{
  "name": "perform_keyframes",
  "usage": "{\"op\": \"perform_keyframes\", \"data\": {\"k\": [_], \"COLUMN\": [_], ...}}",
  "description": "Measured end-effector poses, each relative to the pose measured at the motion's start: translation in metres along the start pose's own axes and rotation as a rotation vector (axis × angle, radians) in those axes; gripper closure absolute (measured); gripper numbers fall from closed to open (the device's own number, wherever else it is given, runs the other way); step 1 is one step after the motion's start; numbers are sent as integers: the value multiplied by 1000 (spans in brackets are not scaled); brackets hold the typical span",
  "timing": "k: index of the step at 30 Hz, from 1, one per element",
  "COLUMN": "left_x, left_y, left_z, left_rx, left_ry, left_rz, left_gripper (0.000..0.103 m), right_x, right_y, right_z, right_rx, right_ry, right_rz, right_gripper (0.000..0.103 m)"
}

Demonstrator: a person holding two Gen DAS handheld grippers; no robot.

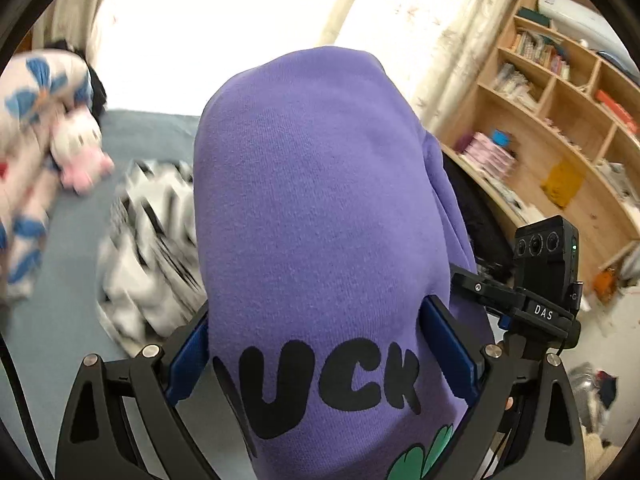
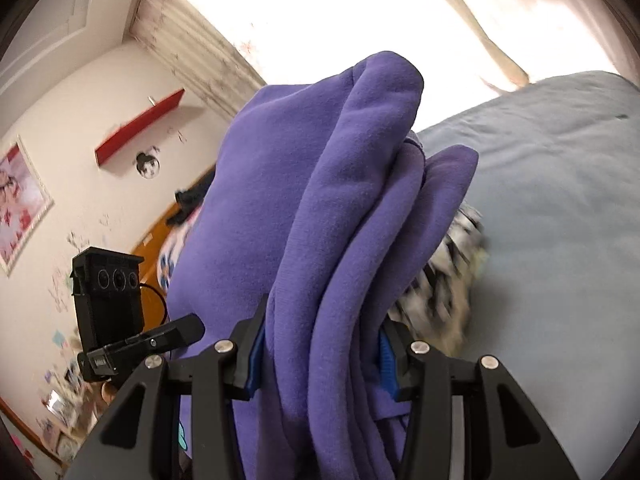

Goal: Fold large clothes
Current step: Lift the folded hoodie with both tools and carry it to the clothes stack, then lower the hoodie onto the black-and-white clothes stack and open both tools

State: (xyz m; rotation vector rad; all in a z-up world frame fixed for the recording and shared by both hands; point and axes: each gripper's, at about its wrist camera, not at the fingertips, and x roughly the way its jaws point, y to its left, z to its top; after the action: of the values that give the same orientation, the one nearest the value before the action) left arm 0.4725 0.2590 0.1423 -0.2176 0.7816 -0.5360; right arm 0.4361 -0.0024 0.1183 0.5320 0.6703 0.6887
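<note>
Purple sweatshirt point(image 1: 316, 200) bunched thick, held up over the grey bed point(image 2: 560, 216). Clamped across the printed front by the left gripper point(image 1: 316, 354), jaws spread wide round the bulk; gathered folds pinched by the right gripper point(image 2: 320, 364). Risks: layers slipping from the wide left hold; hem dragging the striped garment point(image 1: 152, 248) below.

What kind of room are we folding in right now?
Most likely a bedroom: a bed with a grey-blue sheet, a stuffed toy lying on it, curtains over a bright window, and a wooden bookshelf alongside.
</note>
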Motion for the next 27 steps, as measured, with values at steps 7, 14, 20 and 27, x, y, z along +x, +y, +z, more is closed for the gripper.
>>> {"op": "perform_keyframes", "data": {"k": [7,14,20,27], "left_x": [81,184,176,145], "left_y": [105,190,184,141], "left_z": [77,44,44,27], "left_rx": [-3,-214,-189,-171], "left_ry": [46,166,141,95], "left_rz": [126,174,208,322], "left_gripper": [6,0,0,0], "right_x": [141,223,215,165], "right_y": [-65,-143,-134,-104], "right_z": [38,-19,-8,-8], "right_rx": [118,152,104,25], "right_ry": [6,117,156,226], "right_rz": [24,-174,-233,-329], "right_gripper": [58,56,47,41]}}
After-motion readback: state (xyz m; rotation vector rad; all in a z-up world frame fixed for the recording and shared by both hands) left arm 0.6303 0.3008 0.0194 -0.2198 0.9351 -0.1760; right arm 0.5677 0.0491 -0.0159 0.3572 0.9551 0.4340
